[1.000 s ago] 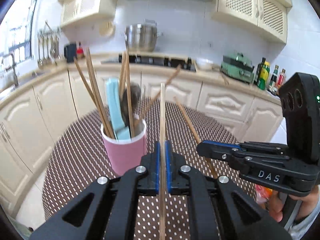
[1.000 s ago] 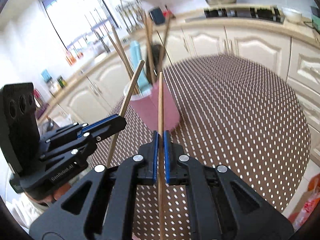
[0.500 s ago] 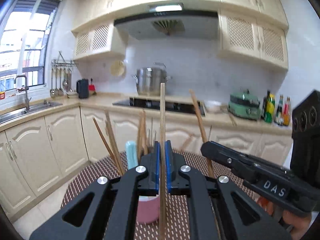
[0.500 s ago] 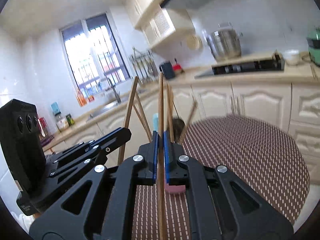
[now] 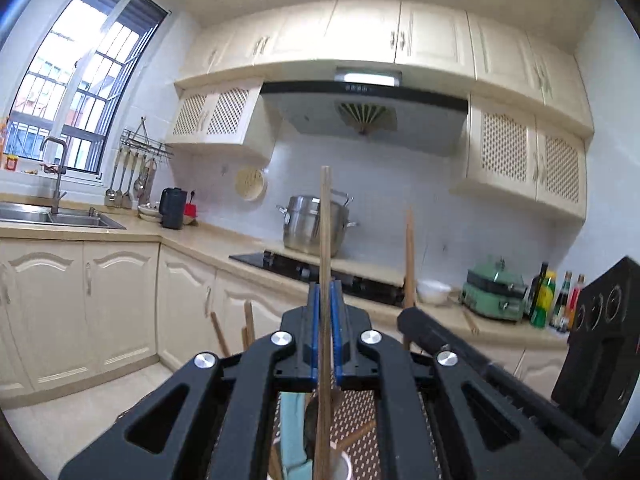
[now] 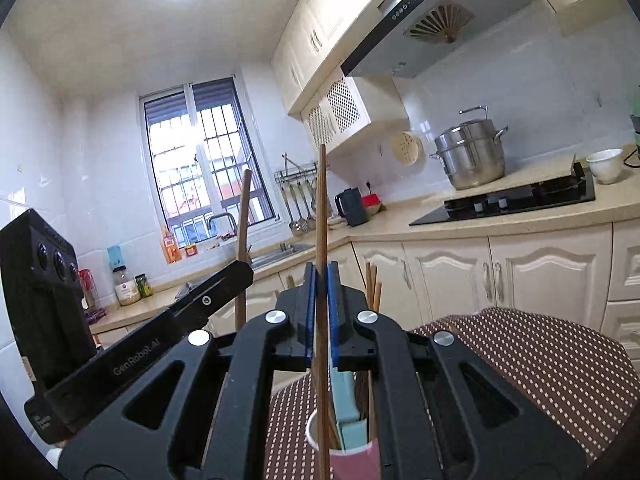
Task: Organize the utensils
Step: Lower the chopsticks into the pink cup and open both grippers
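My left gripper [image 5: 325, 304] is shut on a wooden chopstick [image 5: 324, 240] that stands upright between its blue pads. My right gripper [image 6: 321, 284] is shut on a second upright chopstick [image 6: 321, 216]. Each gripper shows in the other's view: the right gripper [image 5: 448, 340] with its chopstick [image 5: 409, 256] at the right, the left gripper [image 6: 216, 292] with its chopstick [image 6: 243, 216] at the left. Below both sits a pink cup [image 6: 356, 460] on the dotted brown tablecloth [image 6: 540, 368], holding a light-blue utensil [image 6: 346, 404] and several more chopsticks. The cup [image 5: 344, 468] is mostly hidden in the left wrist view.
Cream kitchen cabinets [image 5: 120, 300] and a counter run behind the table. On the counter are a steel pot [image 5: 312, 224] on a black hob, a green appliance [image 5: 496, 292], bottles [image 5: 556, 296], a black kettle [image 5: 173, 208] and a sink [image 5: 60, 216].
Both grippers have risen and tilted from looking down at the cup to pointing level at the kitchen wall. Each still grips its chopstick. The cup has dropped to the bottom edge of both views.
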The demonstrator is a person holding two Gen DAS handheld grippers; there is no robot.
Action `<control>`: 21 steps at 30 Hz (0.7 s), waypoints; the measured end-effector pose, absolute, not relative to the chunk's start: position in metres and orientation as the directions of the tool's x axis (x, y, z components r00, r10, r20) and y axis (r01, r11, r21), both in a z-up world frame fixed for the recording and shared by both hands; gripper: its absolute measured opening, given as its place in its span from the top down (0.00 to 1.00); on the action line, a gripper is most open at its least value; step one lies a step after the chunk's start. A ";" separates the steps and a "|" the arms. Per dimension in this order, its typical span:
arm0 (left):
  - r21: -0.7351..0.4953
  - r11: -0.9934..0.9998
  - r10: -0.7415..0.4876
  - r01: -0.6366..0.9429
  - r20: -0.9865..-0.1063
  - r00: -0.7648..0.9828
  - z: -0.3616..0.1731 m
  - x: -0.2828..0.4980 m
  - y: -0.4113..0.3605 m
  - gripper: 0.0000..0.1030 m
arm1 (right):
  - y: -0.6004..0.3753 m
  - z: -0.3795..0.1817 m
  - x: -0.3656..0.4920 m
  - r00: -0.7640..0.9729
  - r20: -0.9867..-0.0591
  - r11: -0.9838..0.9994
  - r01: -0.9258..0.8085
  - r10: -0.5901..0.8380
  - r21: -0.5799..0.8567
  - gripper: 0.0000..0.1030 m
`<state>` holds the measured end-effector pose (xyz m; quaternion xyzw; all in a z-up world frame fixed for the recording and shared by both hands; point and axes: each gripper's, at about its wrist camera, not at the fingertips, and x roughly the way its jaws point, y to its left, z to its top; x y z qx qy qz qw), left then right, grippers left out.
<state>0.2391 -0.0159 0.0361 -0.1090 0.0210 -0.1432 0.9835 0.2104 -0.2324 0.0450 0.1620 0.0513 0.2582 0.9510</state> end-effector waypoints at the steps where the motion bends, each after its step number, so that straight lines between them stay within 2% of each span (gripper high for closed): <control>1: -0.229 0.933 -0.284 0.277 0.006 0.959 0.035 0.241 -0.016 0.95 | -0.231 0.044 0.214 0.866 -0.001 0.818 -0.473 0.501 0.328 0.94; 6: -0.271 0.924 -0.260 0.270 0.071 0.963 0.025 0.256 -0.014 0.95 | -0.225 0.036 0.231 0.882 0.017 0.834 -0.452 0.471 0.316 0.94; 12: -0.275 0.926 -0.242 0.259 0.095 0.966 0.014 0.268 -0.015 0.95 | -0.223 0.030 0.245 0.891 0.037 0.838 -0.439 0.453 0.324 0.94; 21: -0.229 0.947 -0.235 0.226 -0.012 0.972 -0.013 0.273 -0.025 0.95 | -0.218 0.015 0.254 0.884 0.005 0.838 -0.445 0.467 0.316 0.94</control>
